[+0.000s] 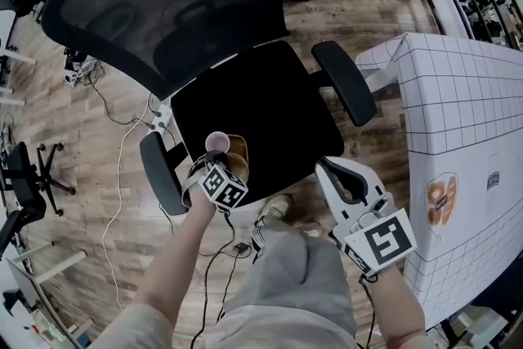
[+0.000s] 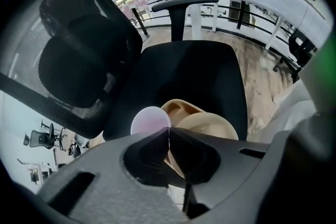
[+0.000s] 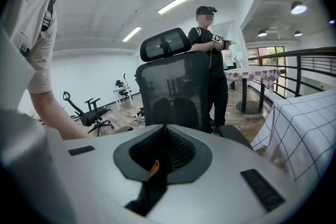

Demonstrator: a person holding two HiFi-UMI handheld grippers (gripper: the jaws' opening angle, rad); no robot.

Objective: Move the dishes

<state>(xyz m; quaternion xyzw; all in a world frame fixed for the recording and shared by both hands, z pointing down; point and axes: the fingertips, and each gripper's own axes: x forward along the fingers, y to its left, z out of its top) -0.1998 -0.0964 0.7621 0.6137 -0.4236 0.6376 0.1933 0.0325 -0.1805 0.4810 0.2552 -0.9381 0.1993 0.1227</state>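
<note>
On the black office chair (image 1: 270, 106), the dishes sit at the front left edge of the seat, next to the left armrest (image 1: 160, 172). They are a small round pale pink cup (image 1: 217, 141) and, touching it on the side toward the seat's middle, a tan dish (image 1: 239, 149) with a second, compartmented tan piece behind it.

The left gripper (image 2: 168, 131) points steeply down over this spot. Its jaws are pressed together on a thin pale edge that looks like the tan dish's rim, with the pink cup just beside the tips.

The right gripper (image 1: 328, 167) hangs off the chair's front right corner, below the right armrest (image 1: 344, 82). Its jaws are closed with nothing between them.

To the right of the chair is a surface (image 1: 466, 102) under a white checked cloth. The cloth carries an orange round print (image 1: 442, 201) and a small dark label (image 1: 496, 181), both too small to read. The only other marks are the black-and-white square patterns on each gripper's cube.

A person in dark clothes (image 3: 210, 55) stands behind the chair's backrest.
</note>
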